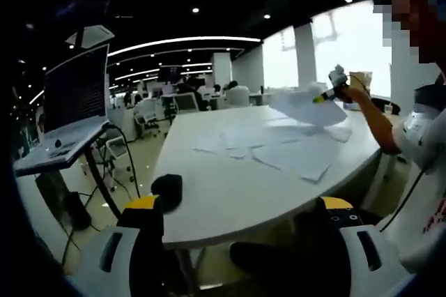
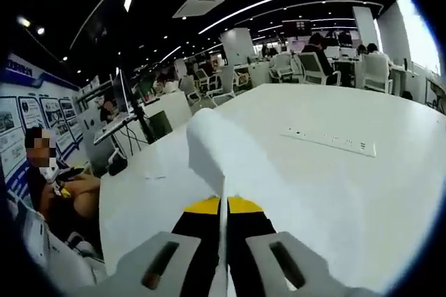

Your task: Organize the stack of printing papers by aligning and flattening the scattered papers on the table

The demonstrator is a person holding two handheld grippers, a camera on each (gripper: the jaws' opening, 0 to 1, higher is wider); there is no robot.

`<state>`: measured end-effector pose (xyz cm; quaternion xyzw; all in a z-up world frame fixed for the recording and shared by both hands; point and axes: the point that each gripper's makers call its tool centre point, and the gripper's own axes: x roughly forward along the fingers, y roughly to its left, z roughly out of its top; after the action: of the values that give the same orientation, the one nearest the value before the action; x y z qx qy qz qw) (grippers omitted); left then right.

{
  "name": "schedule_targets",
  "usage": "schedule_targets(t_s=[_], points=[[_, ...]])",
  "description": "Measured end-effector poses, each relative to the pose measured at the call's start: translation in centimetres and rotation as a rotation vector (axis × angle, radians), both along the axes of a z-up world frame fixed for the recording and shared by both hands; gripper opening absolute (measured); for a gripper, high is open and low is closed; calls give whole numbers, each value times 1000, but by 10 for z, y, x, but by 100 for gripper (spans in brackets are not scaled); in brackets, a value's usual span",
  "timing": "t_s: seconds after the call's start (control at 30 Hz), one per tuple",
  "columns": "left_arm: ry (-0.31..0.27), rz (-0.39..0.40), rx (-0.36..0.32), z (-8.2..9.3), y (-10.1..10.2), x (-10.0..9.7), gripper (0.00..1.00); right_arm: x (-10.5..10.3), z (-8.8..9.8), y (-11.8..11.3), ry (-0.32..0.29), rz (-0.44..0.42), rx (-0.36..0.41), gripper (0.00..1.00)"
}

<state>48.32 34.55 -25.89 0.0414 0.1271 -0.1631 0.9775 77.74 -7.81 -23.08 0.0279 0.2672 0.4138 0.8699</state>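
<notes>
Paper sheet pinched in right hand-held gripper above table

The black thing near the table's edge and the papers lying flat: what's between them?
Nothing: in the left gripper view, bare white table separates the black thing from the scattered papers.
</notes>
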Motion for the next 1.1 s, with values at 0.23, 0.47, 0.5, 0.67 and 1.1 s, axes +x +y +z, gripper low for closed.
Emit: schedule_targets(t_s=[0.23, 0.47, 0.5, 0.67, 1.1], points=[[1, 15, -12, 0, -6, 11, 92, -7, 3, -1, 7, 54, 5, 0], [-3, -16, -18, 6, -20, 32, 92, 6, 25, -12, -5, 26, 62, 0], [-8, -13, -18, 8, -20, 34, 92, 9, 29, -11, -7, 18, 67, 0], [-11, -19, -6, 13, -29, 46, 92, 13, 36, -6, -27, 58, 68, 0], [-22, -88, -12, 16, -57, 83, 92, 9, 46, -9, -36, 68, 138, 0]])
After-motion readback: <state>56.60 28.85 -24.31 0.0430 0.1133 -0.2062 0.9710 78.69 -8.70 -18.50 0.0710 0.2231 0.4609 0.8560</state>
